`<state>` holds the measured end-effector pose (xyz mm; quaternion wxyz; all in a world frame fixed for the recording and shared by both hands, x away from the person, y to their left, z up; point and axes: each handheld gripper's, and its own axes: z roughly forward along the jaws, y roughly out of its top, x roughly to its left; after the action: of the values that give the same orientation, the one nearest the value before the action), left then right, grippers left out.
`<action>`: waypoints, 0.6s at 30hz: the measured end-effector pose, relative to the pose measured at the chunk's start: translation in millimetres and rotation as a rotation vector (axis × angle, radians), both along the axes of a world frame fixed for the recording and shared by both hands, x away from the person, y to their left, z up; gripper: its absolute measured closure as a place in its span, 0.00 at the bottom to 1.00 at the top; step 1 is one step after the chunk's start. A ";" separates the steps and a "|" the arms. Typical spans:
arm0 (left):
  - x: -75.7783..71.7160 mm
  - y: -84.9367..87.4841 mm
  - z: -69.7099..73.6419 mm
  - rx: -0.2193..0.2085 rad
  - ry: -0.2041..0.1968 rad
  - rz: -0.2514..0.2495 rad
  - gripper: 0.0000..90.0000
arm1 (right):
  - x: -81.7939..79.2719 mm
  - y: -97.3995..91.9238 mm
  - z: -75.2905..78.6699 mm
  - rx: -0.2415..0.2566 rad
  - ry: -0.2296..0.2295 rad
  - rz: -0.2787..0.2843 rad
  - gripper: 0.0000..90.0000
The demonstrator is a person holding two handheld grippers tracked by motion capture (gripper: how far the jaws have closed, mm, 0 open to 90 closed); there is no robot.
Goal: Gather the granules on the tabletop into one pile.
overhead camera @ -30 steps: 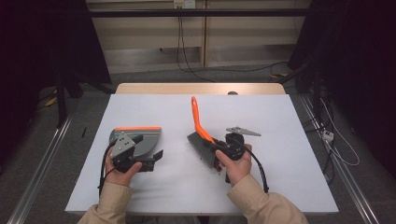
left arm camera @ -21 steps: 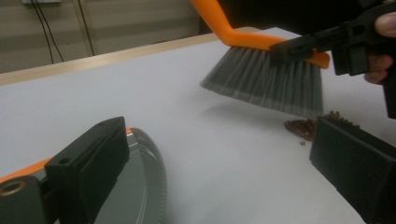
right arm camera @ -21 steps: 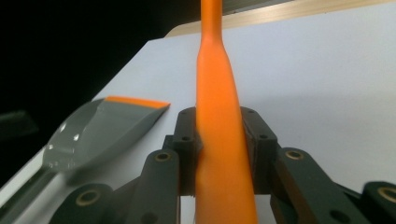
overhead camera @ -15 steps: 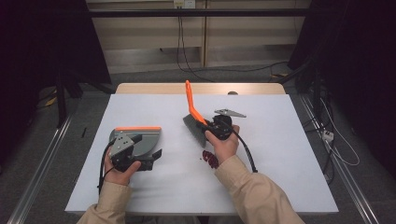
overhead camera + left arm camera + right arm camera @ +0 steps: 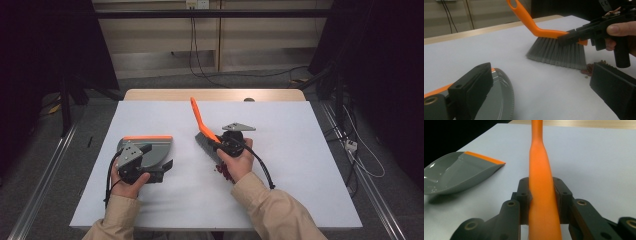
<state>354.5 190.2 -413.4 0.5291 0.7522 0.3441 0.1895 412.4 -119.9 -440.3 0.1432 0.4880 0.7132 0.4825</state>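
One brush [image 5: 202,127], one dustpan [image 5: 150,150] and one small heap of dark red crumbs [image 5: 220,169] are seen on one white table [image 5: 300,170]; two grippers are held, one in each hand.

The brush is gripped by its orange handle in the right gripper [image 5: 216,144], whose two black jaws are pressed against either side of the handle, as is shown plainly in the right gripper view [image 5: 541,202]. The brush is placed near the middle of the table, just right of the dustpan and apart from it. Its long axis is tilted: the handle is raised up and away toward the far edge of the table, leaning slightly to the left in the high view, with the looped end [image 5: 512,3] uppermost. The grey bristles [image 5: 559,53] are pointed downward and are set on the table top, and the crumbs [image 5: 590,70] are seen just beside their near edge.

The dustpan is held by the left gripper [image 5: 162,167] at the left of the table, the grey pan being clamped at one jaw [image 5: 471,87]. Its orange lip [image 5: 484,157] is turned toward the far side, and its flat body is laid low along the table.
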 end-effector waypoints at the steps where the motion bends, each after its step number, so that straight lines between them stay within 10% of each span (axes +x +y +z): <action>1: 0.0 -0.2 0.0 0.001 0.000 -0.001 0.05 | -2.3 -2.6 0.3 0.006 0.005 -0.003 0.79; 18: 0.0 -1.0 0.0 0.001 0.000 -0.002 0.05 | -14.2 -2.5 18.4 0.097 -0.028 0.017 0.79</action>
<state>354.5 189.2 -413.4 0.5286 0.7529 0.3434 0.1892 398.2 -122.3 -422.0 0.1252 0.4815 0.6909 0.5246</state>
